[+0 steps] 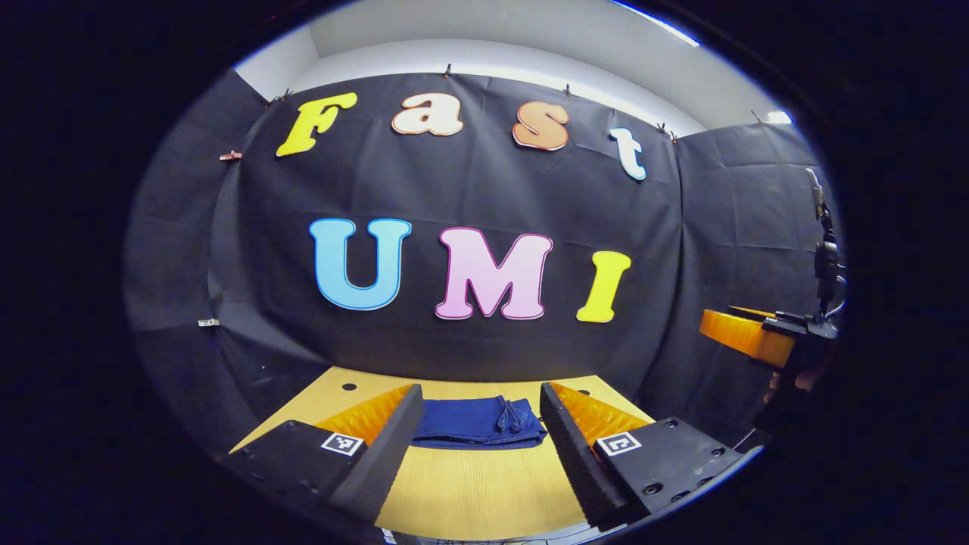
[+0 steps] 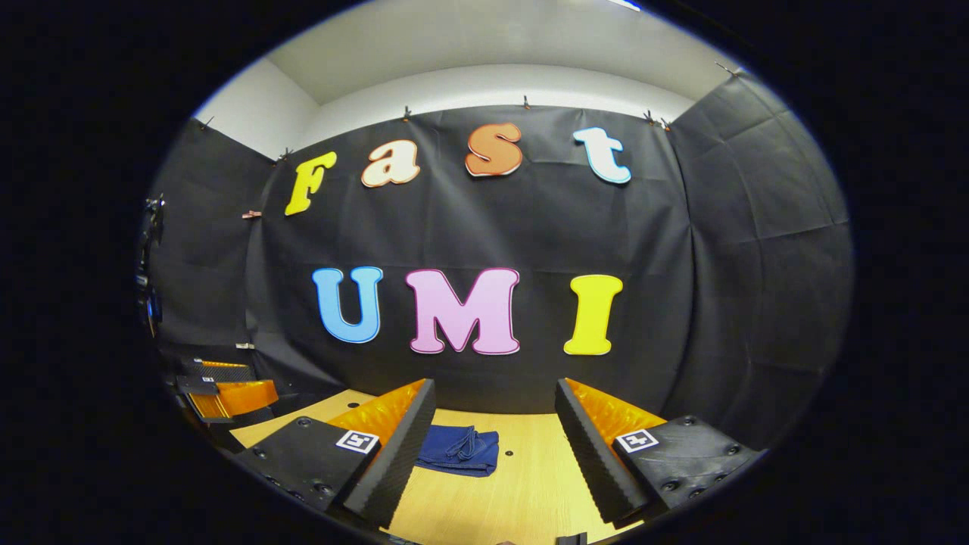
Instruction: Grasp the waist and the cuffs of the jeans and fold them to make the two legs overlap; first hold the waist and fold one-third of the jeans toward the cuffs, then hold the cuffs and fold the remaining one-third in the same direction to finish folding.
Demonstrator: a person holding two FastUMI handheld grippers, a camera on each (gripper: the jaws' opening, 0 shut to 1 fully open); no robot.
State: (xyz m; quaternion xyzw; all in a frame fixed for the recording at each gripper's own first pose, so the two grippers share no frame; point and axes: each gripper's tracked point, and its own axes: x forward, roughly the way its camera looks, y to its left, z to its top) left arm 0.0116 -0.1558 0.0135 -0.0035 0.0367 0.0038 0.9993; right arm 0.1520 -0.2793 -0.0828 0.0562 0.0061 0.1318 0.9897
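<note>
- The wooden table (image 1: 469, 492) is seen stretching from the near edge to the black cloth wall at the far side.
- The jeans (image 1: 478, 422) are laid on the far part of the table as a compact, flat bundle, apparently already folded; in the right gripper view they (image 2: 459, 450) are seen left of centre, partly hidden behind a finger.
- The left gripper (image 1: 478, 462) is held above the near part of the table, its jaws spread wide and nothing between them; the jeans are framed in the gap but are well apart from the fingers.
- The right gripper (image 2: 500, 469) is likewise held wide open and empty, off to the right of the jeans.
- In the left gripper view, the other gripper is glimpsed at the far right edge.
- Folding is judged finished or nearly so; whether the edges are squared cannot be told.
- A risk is judged from here: if the bundle is regripped, only the top layer could be pinched, so the fold could be pulled open.
- If a finger is dragged across the cloth, the bundle could be pushed toward the far edge.
</note>
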